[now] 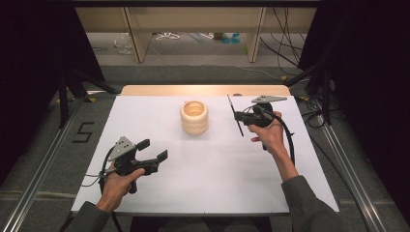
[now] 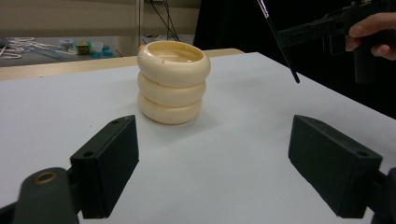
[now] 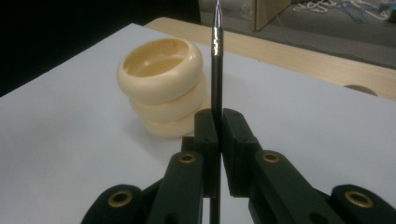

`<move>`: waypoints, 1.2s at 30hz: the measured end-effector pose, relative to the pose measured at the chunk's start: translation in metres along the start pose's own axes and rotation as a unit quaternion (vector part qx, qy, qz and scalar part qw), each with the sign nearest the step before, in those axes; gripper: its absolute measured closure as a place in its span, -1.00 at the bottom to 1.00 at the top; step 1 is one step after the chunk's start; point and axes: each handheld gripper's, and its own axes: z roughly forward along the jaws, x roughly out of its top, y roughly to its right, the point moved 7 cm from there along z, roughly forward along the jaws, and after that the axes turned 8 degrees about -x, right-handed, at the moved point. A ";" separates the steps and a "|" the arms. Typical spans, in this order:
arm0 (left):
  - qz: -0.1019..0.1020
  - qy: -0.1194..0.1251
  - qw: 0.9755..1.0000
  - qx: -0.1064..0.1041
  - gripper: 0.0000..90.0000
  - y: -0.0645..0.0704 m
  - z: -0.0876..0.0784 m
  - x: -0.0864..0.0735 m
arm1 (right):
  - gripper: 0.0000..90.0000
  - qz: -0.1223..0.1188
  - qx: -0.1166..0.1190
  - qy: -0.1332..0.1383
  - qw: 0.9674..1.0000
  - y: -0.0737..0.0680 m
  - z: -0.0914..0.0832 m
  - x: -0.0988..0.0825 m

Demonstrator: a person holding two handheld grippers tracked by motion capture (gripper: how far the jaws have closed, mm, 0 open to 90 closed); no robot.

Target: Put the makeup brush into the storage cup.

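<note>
High view: my right gripper (image 1: 240,117) clenches a thin black brush (image 1: 235,115) right of centre, held above the table ready for the cream holder (image 1: 194,117) at centre; my left gripper (image 1: 153,150) waits, jaws spread.

I see a cream, glossy three-ringed holder (image 1: 194,117) at twelve o'clock on the plain white table sheet (image 1: 212,169). My matte black right gripper (image 3: 219,122) clamps a thin black, silver-banded brush (image 3: 216,70).

Around the work – plain surroundings
White table top (image 1: 208,169) on a wooden table (image 1: 145,90); beyond, wooden legs (image 1: 137,34), loose cables (image 1: 285,43), a "5" on the floor (image 1: 83,132).
</note>
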 end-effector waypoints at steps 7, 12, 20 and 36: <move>0.000 -0.001 1.000 0.001 -0.65 0.000 0.000 0.000 | 0.90 -0.007 0.002 0.030 1.000 -0.006 0.003 0.013; 0.000 -0.001 1.000 0.000 -0.65 0.000 0.000 0.000 | 0.90 -0.001 0.014 0.045 0.999 -0.014 0.008 0.021; 0.001 -0.001 1.000 0.001 -0.65 -0.001 -0.001 0.000 | 0.90 -0.016 0.011 0.069 0.997 -0.018 0.013 0.034; 0.001 -0.001 1.000 0.001 -0.65 -0.001 0.000 0.000 | 0.90 0.000 0.018 0.091 0.996 -0.021 0.021 0.044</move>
